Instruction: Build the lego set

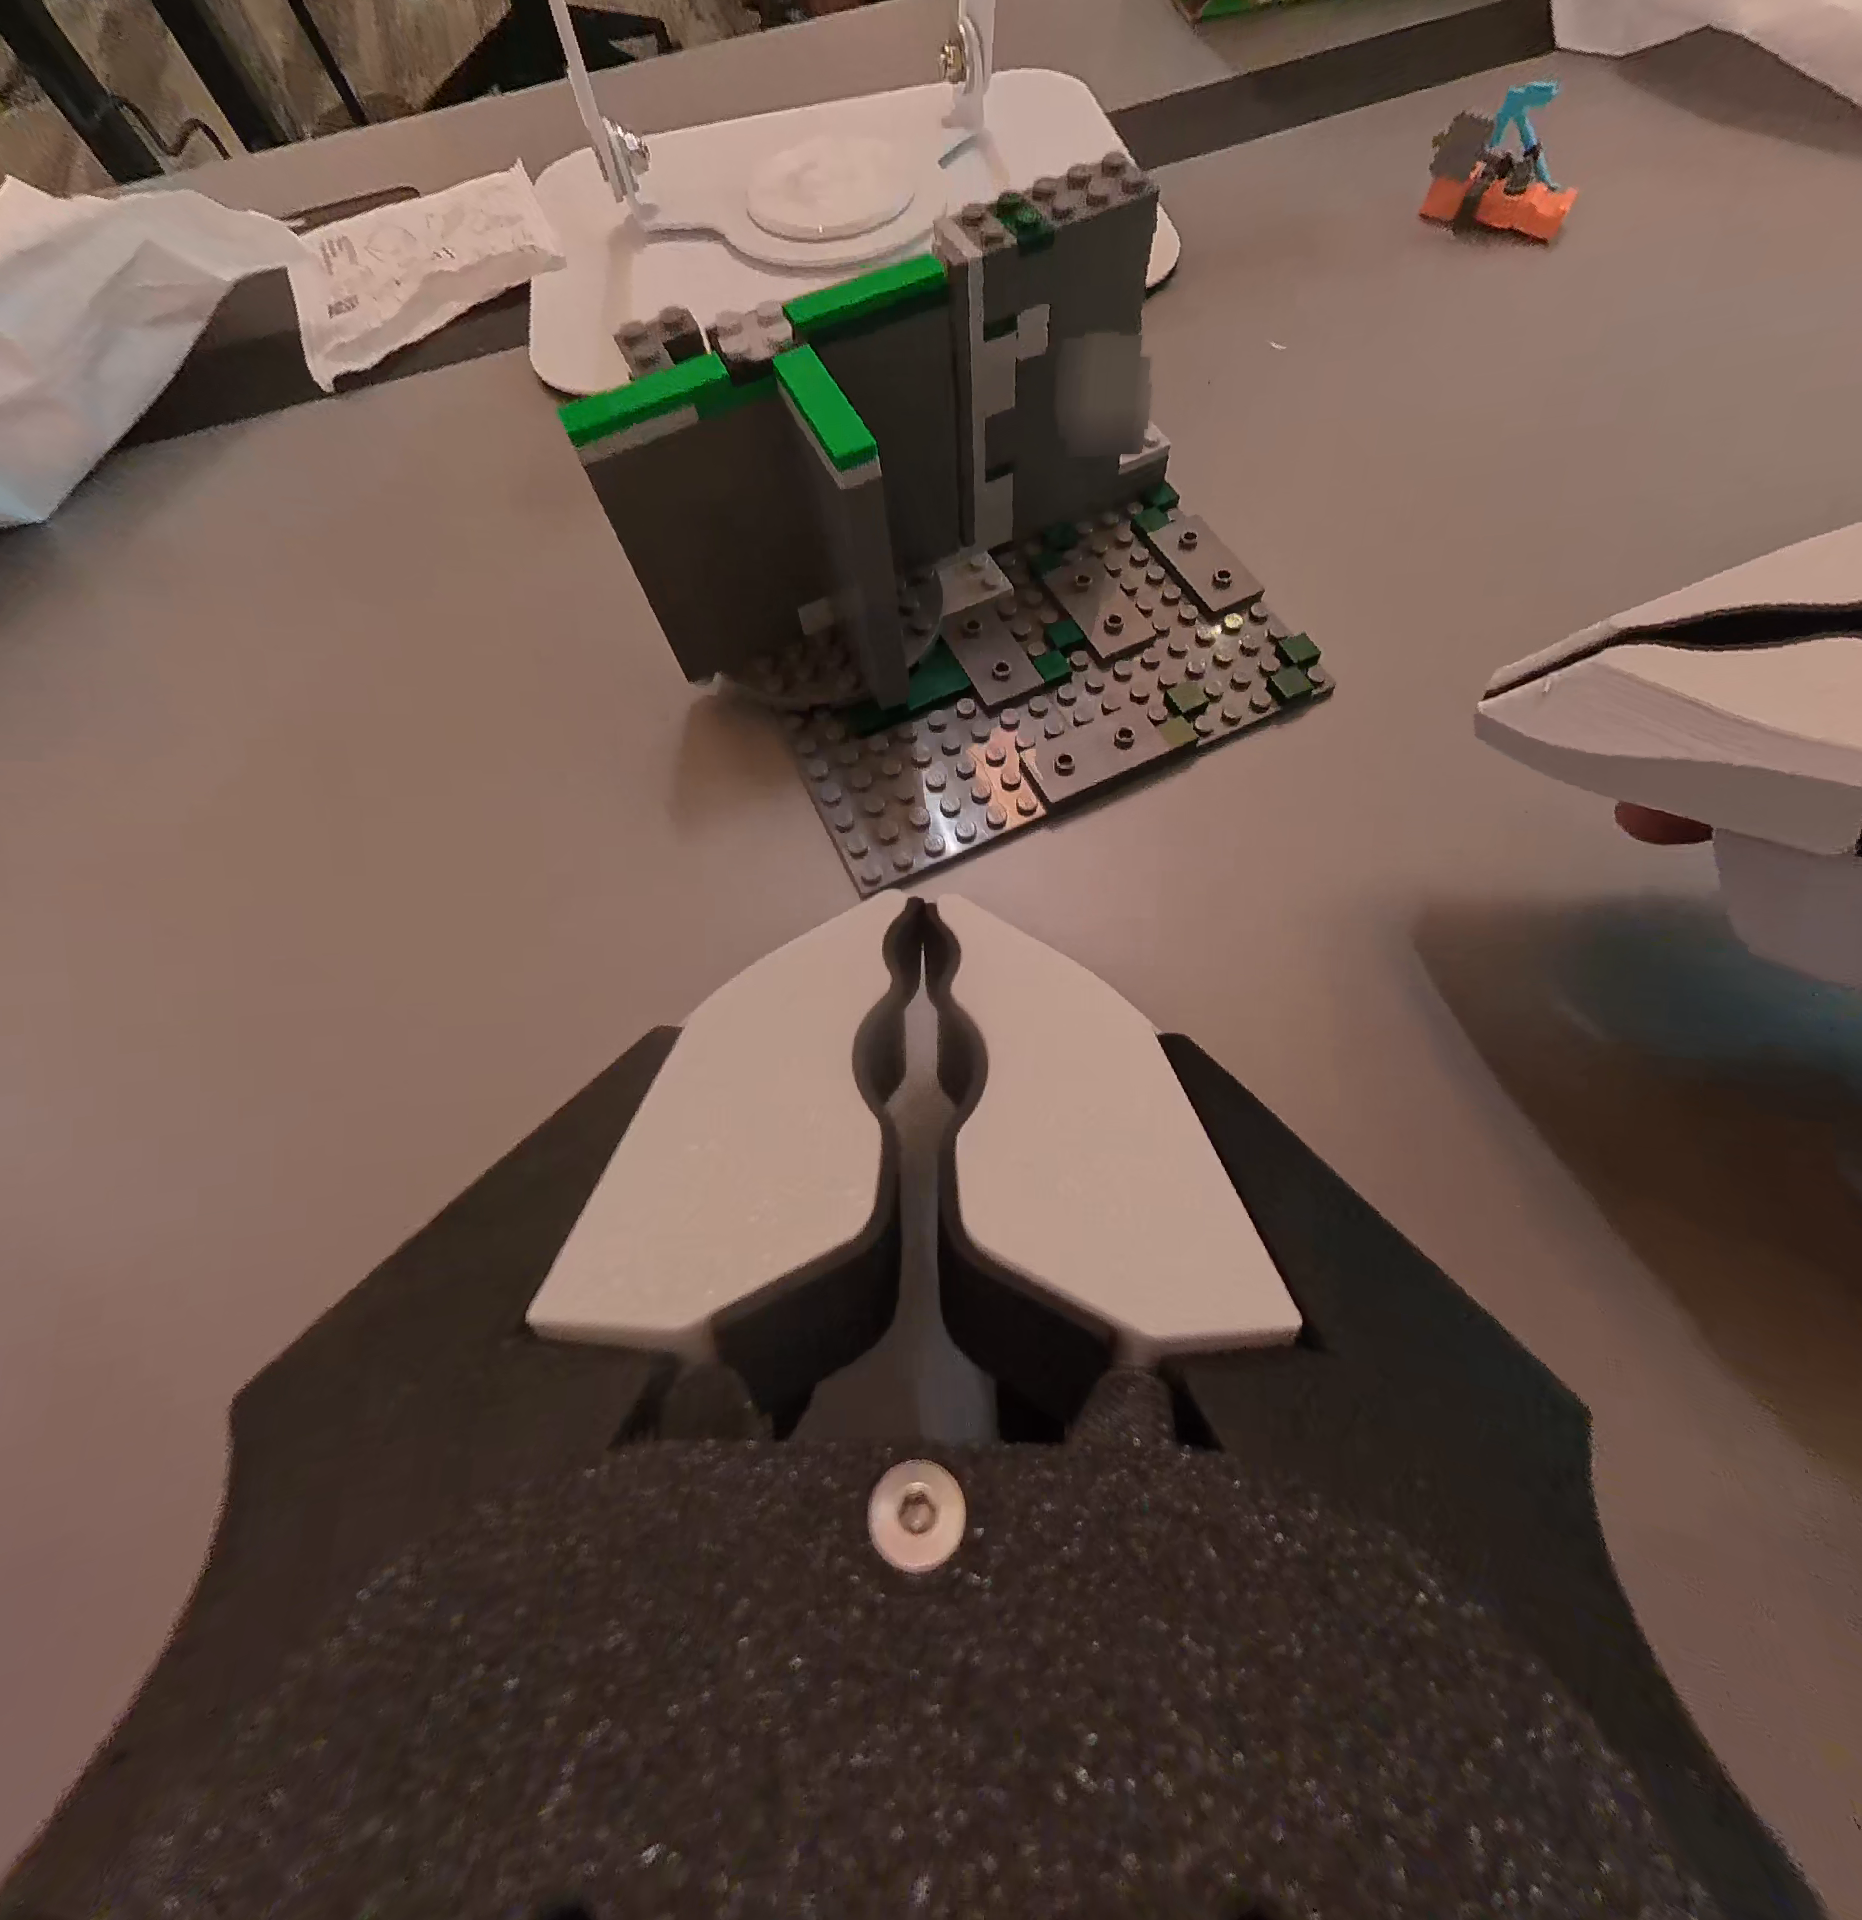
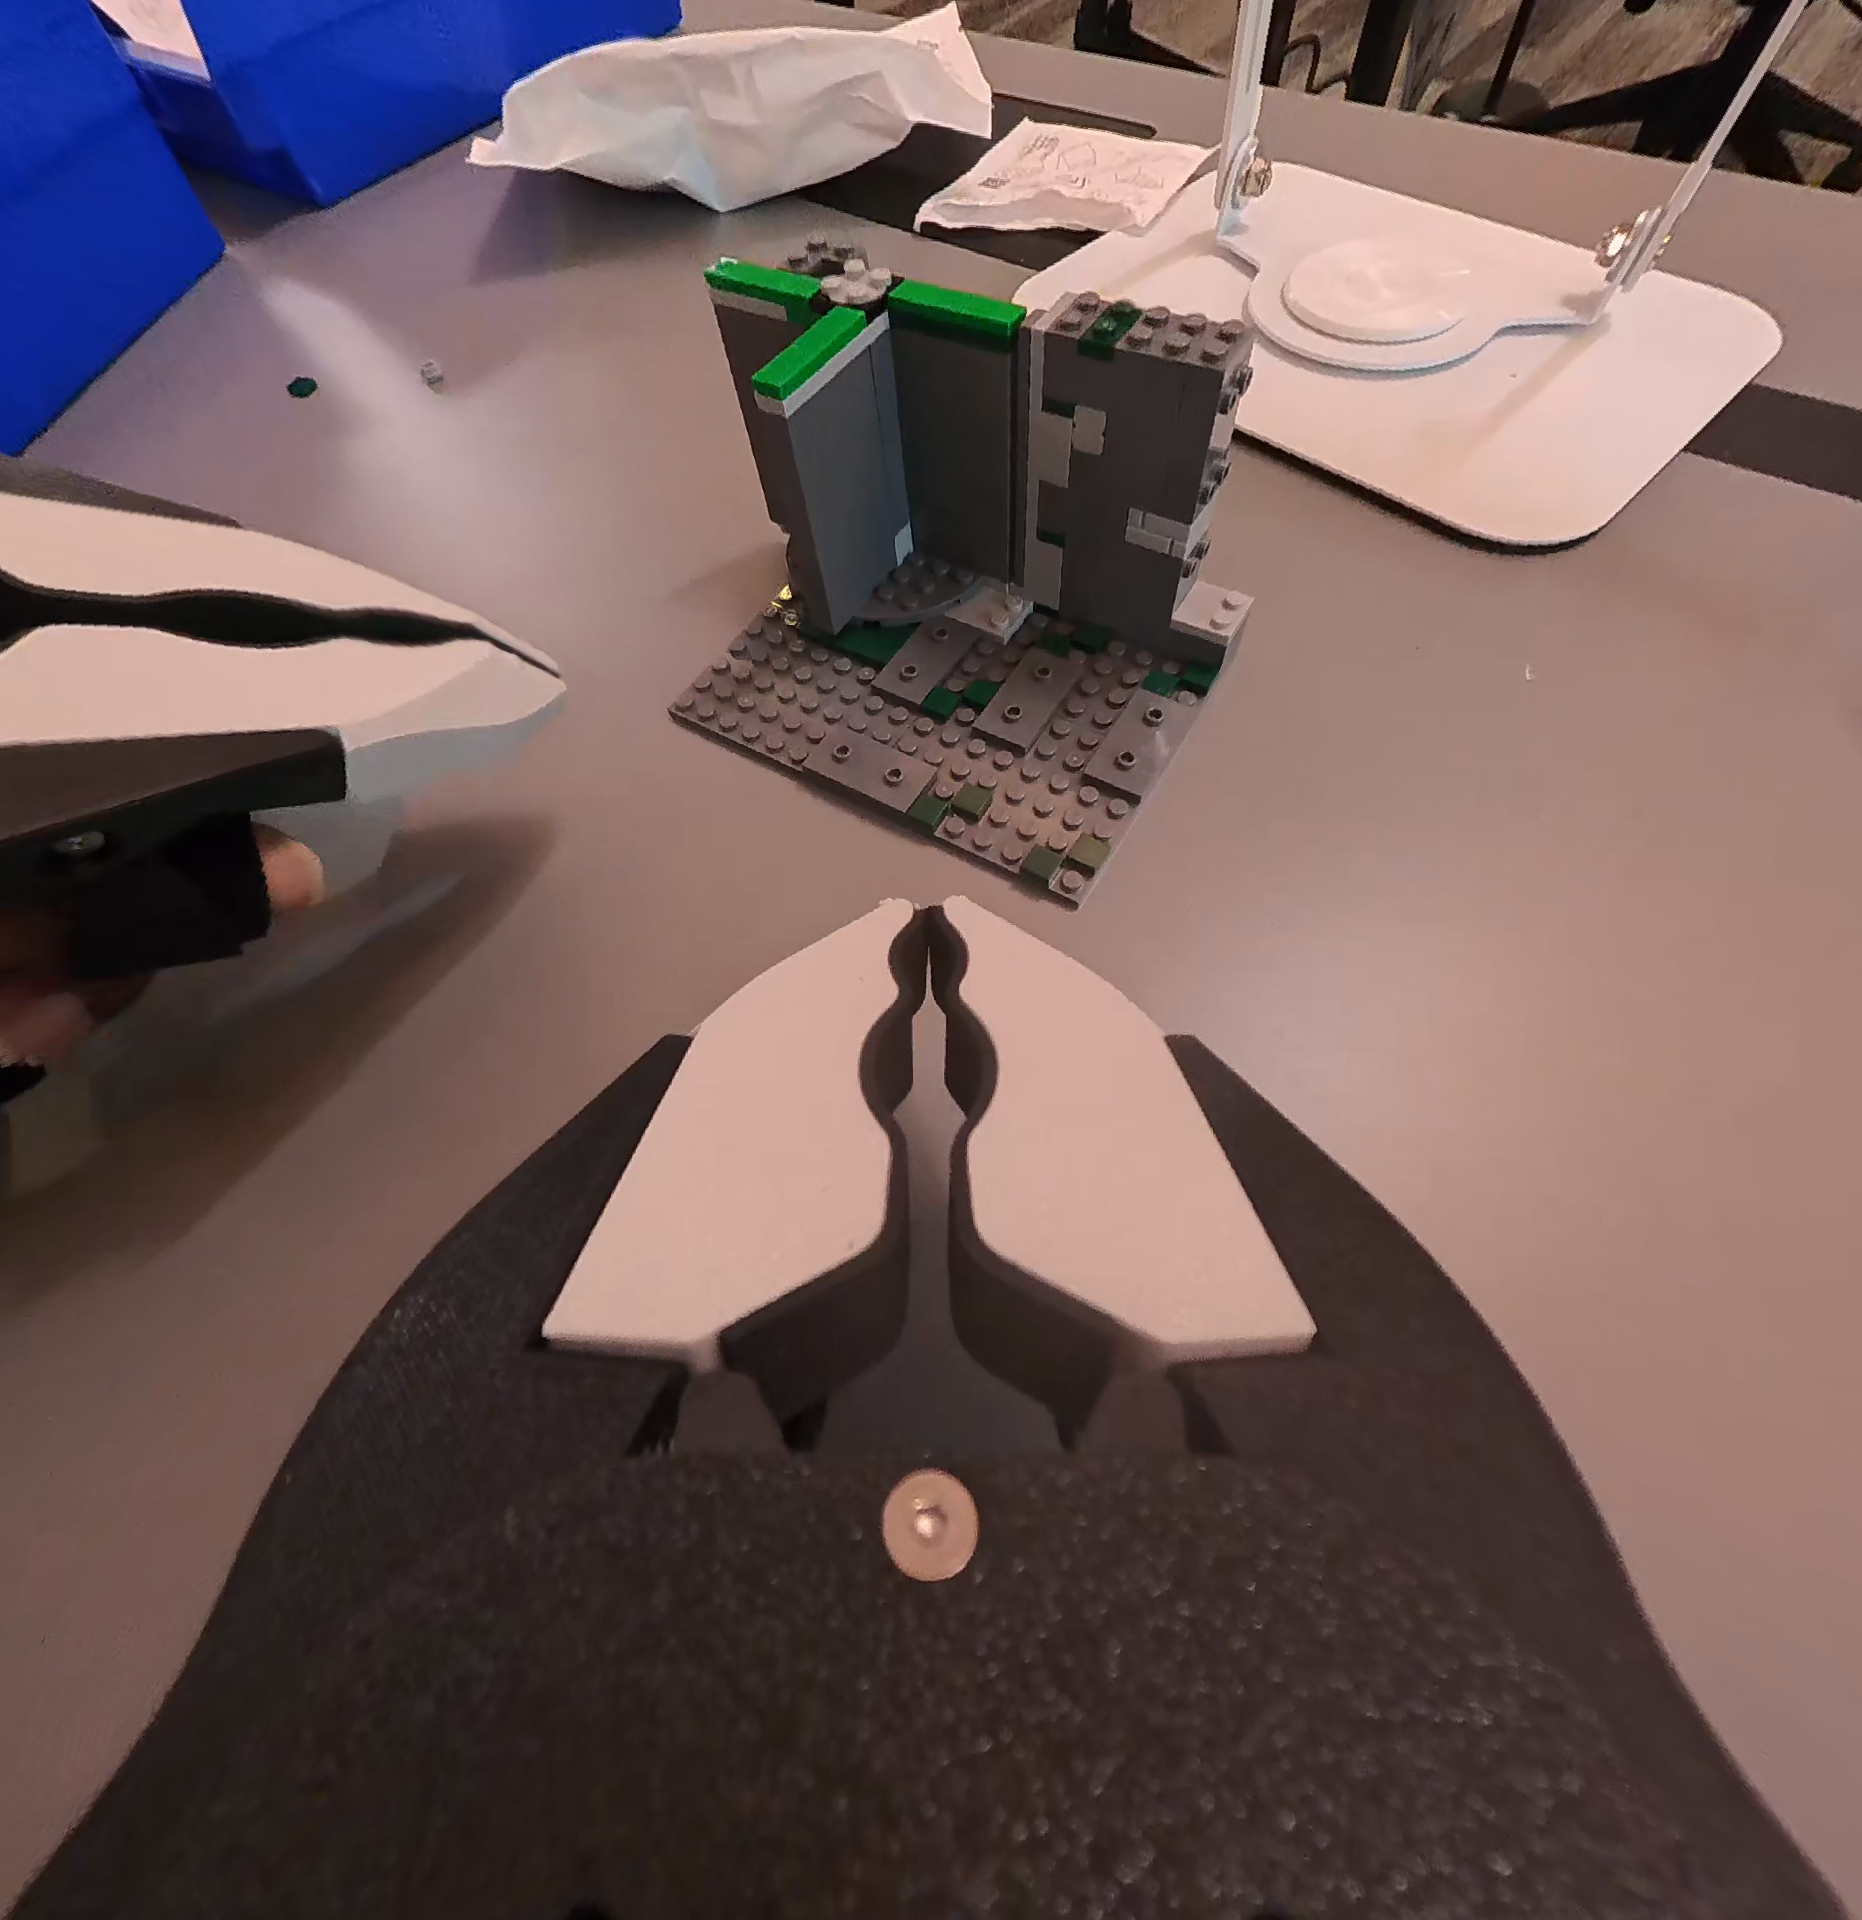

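Observation:
A grey lego build [image 1: 885,499] with tall dark walls topped by green tiles stands on a studded grey baseplate [image 1: 968,800] in the middle of the table; it also shows in the right wrist view [image 2: 968,468]. My left gripper [image 1: 923,912] is shut and empty, just short of the baseplate's near corner. My right gripper [image 2: 929,914] is shut and empty, just short of the baseplate's [image 2: 802,717] near edge. Each gripper also shows in the other's view, the right one [image 1: 1498,696] and the left one [image 2: 542,675], both shut.
A white stand base [image 1: 1114,156] sits behind the build. Crumpled white paper bags [image 1: 85,332] lie at the far left. A small orange and blue lego figure [image 1: 1498,177] stands far right. Blue bins [image 2: 75,208] and two tiny loose pieces [image 2: 303,387] lie left. My right fingertips sit around 11 cm from my left ones.

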